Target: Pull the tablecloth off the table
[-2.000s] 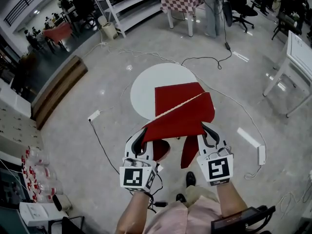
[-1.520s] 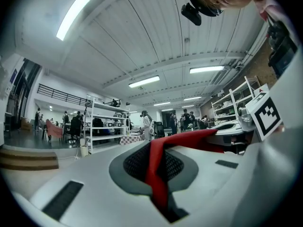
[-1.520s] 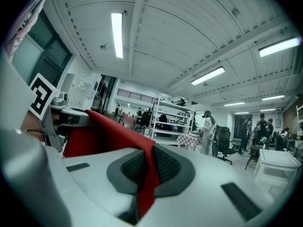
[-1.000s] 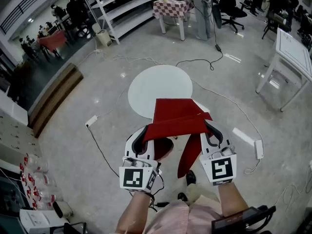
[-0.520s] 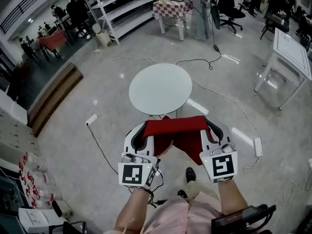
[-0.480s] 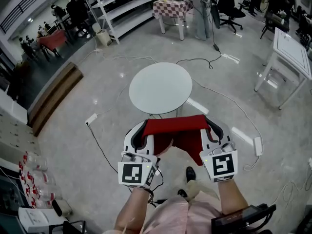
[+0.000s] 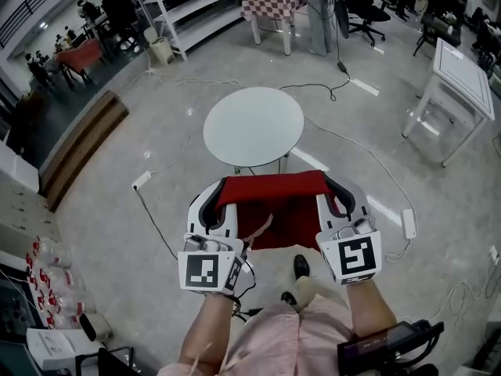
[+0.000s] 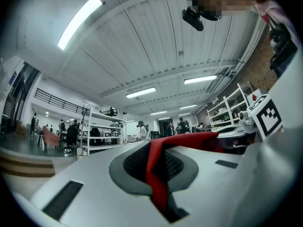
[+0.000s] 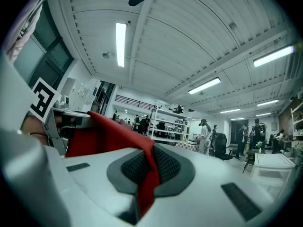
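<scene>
Red fabric tablecloth (image 7: 275, 210): clear of table, hung in air between both grippers, just in front of person (image 7: 282, 339); top edge taut and level, rest draped below.
Left gripper (image 7: 214, 200): jaws closed tight on left end of cloth's top edge; red fold pinched between dark ribbed pads (image 8: 137, 167) in left gripper view.
Cloth axis: long edge runs left to right, gripper to gripper, across line of sight.
Right gripper (image 7: 337, 197): jaws closed on right end of same edge; red fold gripped between pads in right gripper view.
Round white table (image 7: 253, 124): top bare, beyond cloth on far side, apart from it; no part of cloth seen touching it.
Key relation: cloth sits on near side of table, one end per gripper; neither hand nearer than the other.
Judgement: pull looks complete; next move probably lowering or setting cloth aside, ends kept level to stop lower flap trailing on grey floor (image 7: 117, 210).
</scene>
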Available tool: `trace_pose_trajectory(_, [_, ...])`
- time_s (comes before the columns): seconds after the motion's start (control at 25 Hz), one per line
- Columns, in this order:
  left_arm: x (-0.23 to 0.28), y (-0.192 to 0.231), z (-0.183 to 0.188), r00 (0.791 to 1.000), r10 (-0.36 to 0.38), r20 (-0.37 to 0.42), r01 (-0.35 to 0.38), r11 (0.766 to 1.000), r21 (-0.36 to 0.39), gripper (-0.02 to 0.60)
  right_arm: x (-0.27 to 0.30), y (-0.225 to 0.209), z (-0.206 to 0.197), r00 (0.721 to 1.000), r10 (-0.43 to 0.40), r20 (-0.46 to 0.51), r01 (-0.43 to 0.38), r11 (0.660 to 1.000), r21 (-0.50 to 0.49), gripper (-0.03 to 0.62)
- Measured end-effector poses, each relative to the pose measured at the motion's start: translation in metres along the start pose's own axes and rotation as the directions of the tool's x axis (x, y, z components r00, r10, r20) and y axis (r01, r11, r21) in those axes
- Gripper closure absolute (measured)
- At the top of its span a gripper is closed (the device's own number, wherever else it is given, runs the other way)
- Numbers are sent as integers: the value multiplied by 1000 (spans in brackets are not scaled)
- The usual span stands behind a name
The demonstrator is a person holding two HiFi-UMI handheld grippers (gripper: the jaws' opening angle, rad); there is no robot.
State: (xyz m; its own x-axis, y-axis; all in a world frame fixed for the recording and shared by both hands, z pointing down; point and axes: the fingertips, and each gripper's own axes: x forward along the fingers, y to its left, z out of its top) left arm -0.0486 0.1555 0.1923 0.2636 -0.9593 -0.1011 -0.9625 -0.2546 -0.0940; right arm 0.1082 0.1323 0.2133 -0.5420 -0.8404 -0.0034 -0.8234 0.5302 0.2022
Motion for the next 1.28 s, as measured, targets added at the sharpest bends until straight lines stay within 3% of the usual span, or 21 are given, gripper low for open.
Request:
trace_pose_trajectory(0.24, [-15, -5, 10, 1000, 3, 21, -3, 1000, 7, 549, -15, 7, 1, 1000, 4, -18, -4, 1000, 25, 571])
trace_pose_trajectory(0.72, [-28, -6, 26, 999, 10, 36, -10, 1000, 17, 549, -24, 11, 23, 999, 4, 37, -5, 1000, 21, 571])
trace_pose_trajectory(1.28, [-31, -8, 28, 999, 18, 42, -18, 1000, 22, 549, -29, 13, 17, 999, 20, 25, -21, 999, 25, 571])
